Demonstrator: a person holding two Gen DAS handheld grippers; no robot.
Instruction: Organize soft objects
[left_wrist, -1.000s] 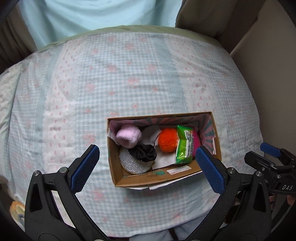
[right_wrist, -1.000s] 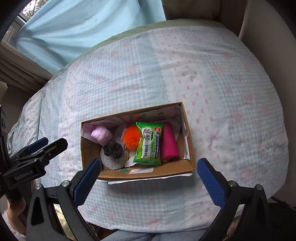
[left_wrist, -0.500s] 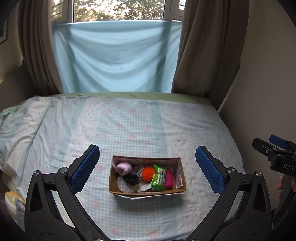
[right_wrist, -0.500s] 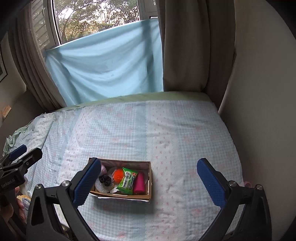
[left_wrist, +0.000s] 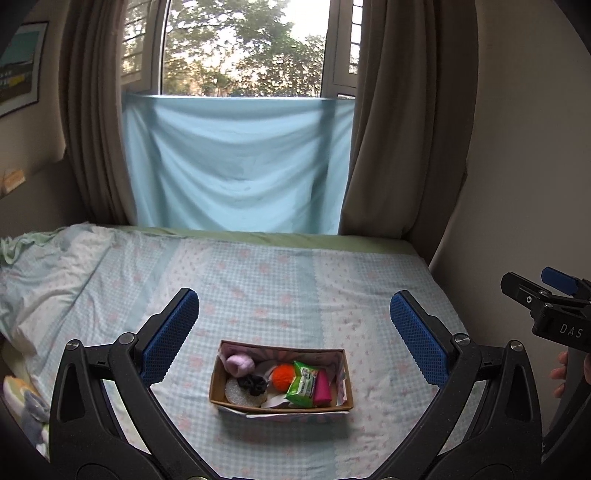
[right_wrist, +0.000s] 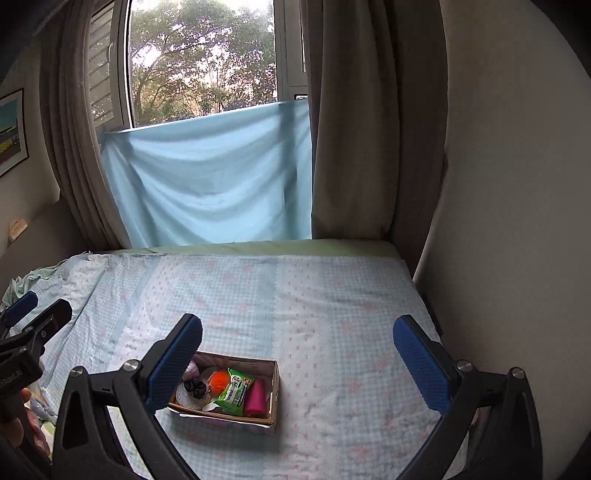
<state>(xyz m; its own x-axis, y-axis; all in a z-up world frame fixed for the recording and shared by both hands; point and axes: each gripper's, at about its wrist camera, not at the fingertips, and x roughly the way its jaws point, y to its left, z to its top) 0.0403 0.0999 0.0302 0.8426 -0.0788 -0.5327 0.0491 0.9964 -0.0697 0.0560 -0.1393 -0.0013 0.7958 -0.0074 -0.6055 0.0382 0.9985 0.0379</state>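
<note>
A cardboard box (left_wrist: 218, 384) sits on the bed near its front edge. It holds a lilac plush (left_wrist: 240, 364), a black scrunchie (left_wrist: 252, 383) on a silver round pad (left_wrist: 236, 392), an orange pom-pom (left_wrist: 283, 376), a green tissue pack (left_wrist: 303, 380) and a pink item (left_wrist: 322, 387). The box also shows in the right wrist view (right_wrist: 274, 387). My left gripper (left_wrist: 293, 336) is open and empty, held high and back from the box. My right gripper (right_wrist: 297, 362) is open and empty, to the box's right.
The bed (left_wrist: 277, 280) has a pale blue and pink checked sheet. A light blue cloth (left_wrist: 236, 162) hangs over the window between brown curtains (left_wrist: 399, 147). A beige wall (right_wrist: 517, 221) runs along the right side. Rumpled bedding (left_wrist: 44, 266) lies at the left.
Both grippers have pulled up and back from the box and tilted level, so the box looks smaller and the window has come into view. Both stay open and empty.
</note>
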